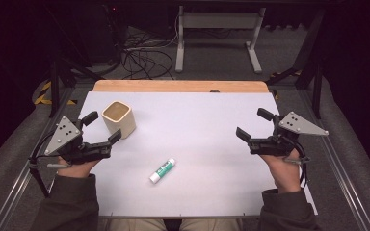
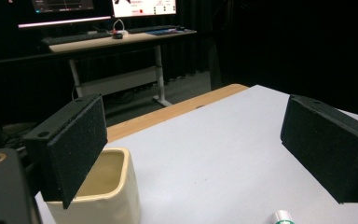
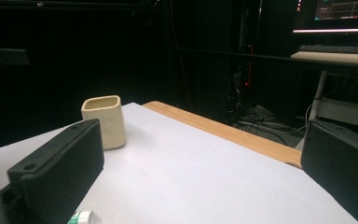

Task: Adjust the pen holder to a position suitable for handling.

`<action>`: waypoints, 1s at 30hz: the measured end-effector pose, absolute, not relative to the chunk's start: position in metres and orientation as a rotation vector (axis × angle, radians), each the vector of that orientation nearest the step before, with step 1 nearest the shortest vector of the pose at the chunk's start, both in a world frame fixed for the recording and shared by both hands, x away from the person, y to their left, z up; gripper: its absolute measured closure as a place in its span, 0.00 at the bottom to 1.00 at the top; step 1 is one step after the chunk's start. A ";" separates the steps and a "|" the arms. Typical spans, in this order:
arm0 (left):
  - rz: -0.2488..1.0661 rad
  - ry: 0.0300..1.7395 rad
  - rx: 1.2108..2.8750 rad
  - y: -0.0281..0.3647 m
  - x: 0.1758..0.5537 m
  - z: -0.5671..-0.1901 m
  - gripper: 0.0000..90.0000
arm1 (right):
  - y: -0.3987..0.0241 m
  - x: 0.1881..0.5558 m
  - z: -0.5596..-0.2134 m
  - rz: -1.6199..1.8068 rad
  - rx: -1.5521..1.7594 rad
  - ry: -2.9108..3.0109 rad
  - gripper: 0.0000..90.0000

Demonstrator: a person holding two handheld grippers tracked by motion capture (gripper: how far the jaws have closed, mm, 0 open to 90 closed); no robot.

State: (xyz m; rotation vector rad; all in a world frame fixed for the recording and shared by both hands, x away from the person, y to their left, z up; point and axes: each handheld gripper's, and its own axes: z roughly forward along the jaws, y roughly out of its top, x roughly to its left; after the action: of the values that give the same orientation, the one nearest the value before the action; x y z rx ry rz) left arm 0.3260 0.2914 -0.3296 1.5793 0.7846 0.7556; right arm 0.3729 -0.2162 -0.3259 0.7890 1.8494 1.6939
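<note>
High view: glue stick (image 1: 162, 170) lies between both spread hand-held grippers, nearer the left (image 1: 102, 127).

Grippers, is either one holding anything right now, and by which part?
Nothing is held. The left gripper and right gripper both have open jaws; the cup and glue stick sit on the table untouched.

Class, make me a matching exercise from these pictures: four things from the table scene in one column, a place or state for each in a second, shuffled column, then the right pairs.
Things:
1. cup
2. glue stick
3. left gripper
4. right gripper

Places or states:
A. lying flat near the middle of the table
B. open, at the table's right side
C. upright, far left part of the table
D. open, just beside the cup

Pairs: 1-C, 2-A, 3-D, 4-B
</note>
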 end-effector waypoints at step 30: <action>0.696 0.785 1.759 0.274 0.318 -0.343 0.09 | -0.211 0.373 -0.322 1.621 0.797 1.880 0.00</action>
State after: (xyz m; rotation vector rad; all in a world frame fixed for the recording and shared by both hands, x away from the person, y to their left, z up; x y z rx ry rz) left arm 0.3185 0.2737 -0.3434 1.7589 0.7850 0.6963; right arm 0.3726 -0.2111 -0.3219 0.7965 1.8799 1.6211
